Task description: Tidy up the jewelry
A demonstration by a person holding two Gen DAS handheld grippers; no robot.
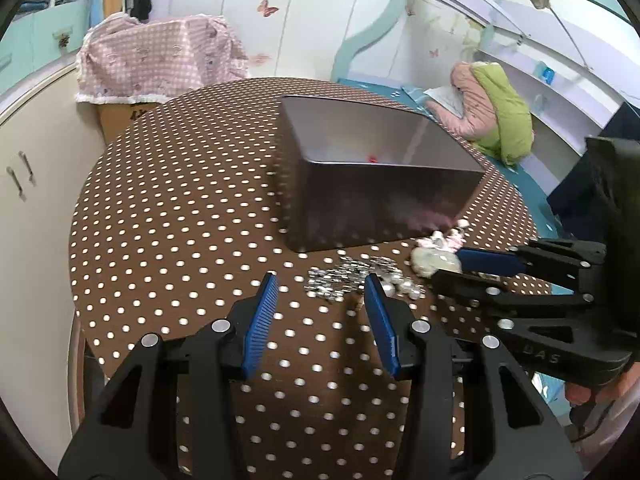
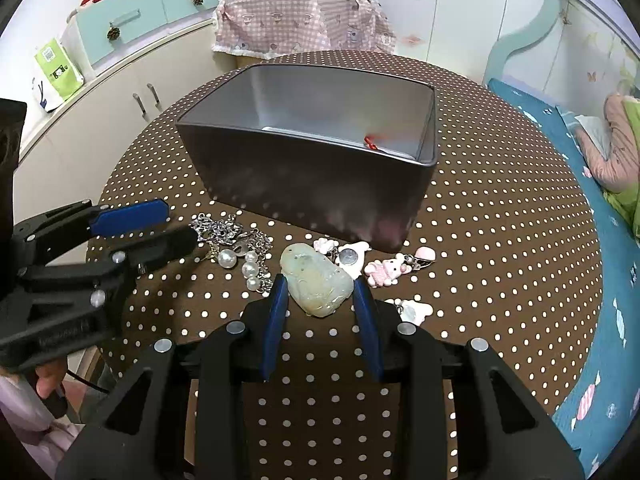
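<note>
A grey metal box (image 2: 320, 176) stands on the round brown polka-dot table (image 2: 500, 240), with a red item (image 2: 370, 142) inside. In front of it lie a pale jade pendant (image 2: 316, 284), a silver chain (image 2: 220, 228), pearls (image 2: 244, 262) and pink charms (image 2: 386, 272). My right gripper (image 2: 322, 300) is open, its blue pads on either side of the pendant, close to its edges. My left gripper (image 1: 320, 284) is open, hovering at the silver chain (image 1: 340, 276) and pearls (image 1: 404, 286). The box (image 1: 372, 188) and pendant (image 1: 430, 262) also show in the left wrist view.
A pink checked cloth covers a carton (image 2: 300, 20) behind the table. White cabinets (image 2: 100, 120) stand at the left. A bed with a teal sheet (image 2: 600, 280) and a green and pink quilt (image 1: 496, 120) lies at the right.
</note>
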